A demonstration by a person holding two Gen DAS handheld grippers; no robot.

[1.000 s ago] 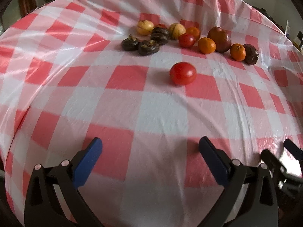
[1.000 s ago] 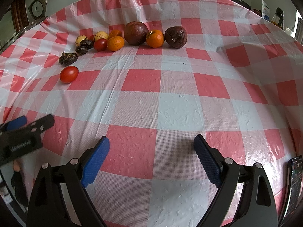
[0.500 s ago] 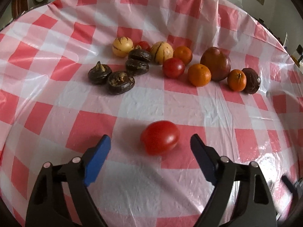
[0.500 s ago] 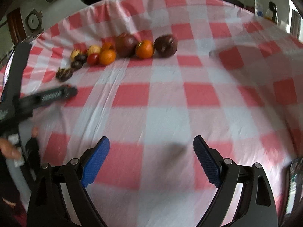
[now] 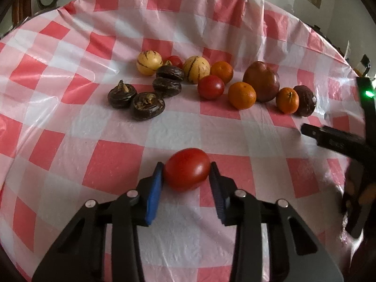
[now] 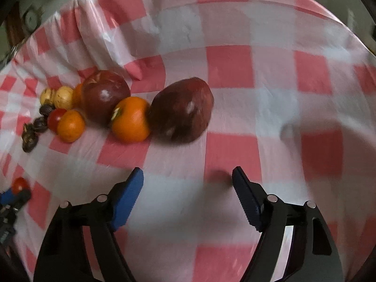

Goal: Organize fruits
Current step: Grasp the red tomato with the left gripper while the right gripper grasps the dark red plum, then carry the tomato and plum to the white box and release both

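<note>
Worktop: a red-and-white checked plastic cloth (image 5: 98,129) covers my worktop, creased and glossy, with a dim wall behind it.
Fruit row: the sorted fruit sits in a loose line toward the far side, well apart from my left claw.
Dark red fruits: the big one (image 5: 262,81) and the smaller wrinkled one (image 6: 182,110) anchor the right end of the row; the wrinkled one lies straight ahead of my right claw.
Oranges: three, the nearest orange (image 6: 130,119) touching the wrinkled fruit.
Striped yellow fruits: two (image 5: 196,68) at the back.
Tomatoes in the row: one (image 5: 210,87) in front, another half hidden behind.
Water chestnuts: four dark ones (image 5: 148,105) at the left end.
Stray tomato: the red tomato (image 5: 187,169) lies on the cloth, alone on the near side, between my left pads.
Left claw: my left claw (image 5: 187,176) is closed down to the tomato's width, both blue pads (image 5: 154,192) against its sides, so I am gripping it.
Right claw: my right claw (image 6: 188,188) is spread wide and holds nothing, over bare cloth near the wrinkled fruit; its view is blurred.
Risk: the tomato is smooth and soft, I judge; too hard a squeeze could split it, too light and it may slip out on lifting.
Risk: setting it down carelessly could knock the round fruit out of line.
</note>
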